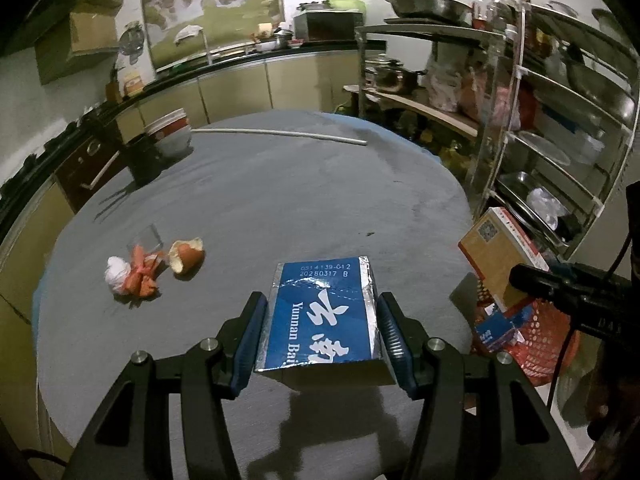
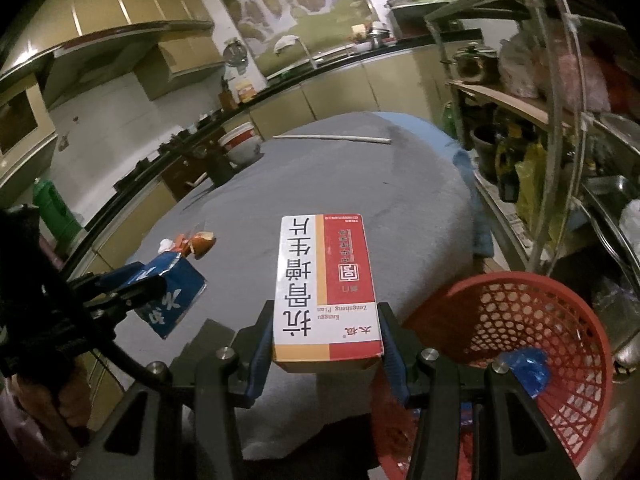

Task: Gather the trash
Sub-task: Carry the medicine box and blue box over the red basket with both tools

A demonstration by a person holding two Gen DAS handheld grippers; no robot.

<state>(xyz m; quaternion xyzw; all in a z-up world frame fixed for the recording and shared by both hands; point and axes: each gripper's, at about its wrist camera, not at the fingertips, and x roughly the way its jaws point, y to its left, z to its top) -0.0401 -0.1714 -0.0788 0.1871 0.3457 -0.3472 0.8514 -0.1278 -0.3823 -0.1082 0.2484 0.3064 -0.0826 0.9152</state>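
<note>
Kitchen cabinets and a waterfall picture (image 1: 212, 4) back a round table (image 1: 280, 184) under a grey cloth; over its near edge the left gripper (image 1: 320, 308) is clamped on a blue carton (image 1: 324, 316) with silver foil edges, its pads pressed on both sides and the carton lifted off the cloth, a shadow beneath it; at three o'clock from it the right gripper (image 2: 326, 316) is clamped on a red and white box (image 2: 326, 284), also held above the cloth; at four o'clock from that box, just off the table edge, stands a red mesh basket (image 2: 520, 308) with a crumpled blue wrapper (image 2: 526, 366) lying inside; on the cloth at ten o'clock from the blue carton lie a white tissue ball (image 1: 117, 274), orange scraps (image 1: 142, 276) touching it, and a piece of orange peel (image 1: 186, 256) just beside them; at twelve o'clock, near the far edge, lies a white stick (image 1: 280, 135); stacked bowls (image 1: 170, 132) sit at eleven o'clock; a metal rack (image 1: 560, 120) of pots and pans rises at two o'clock
</note>
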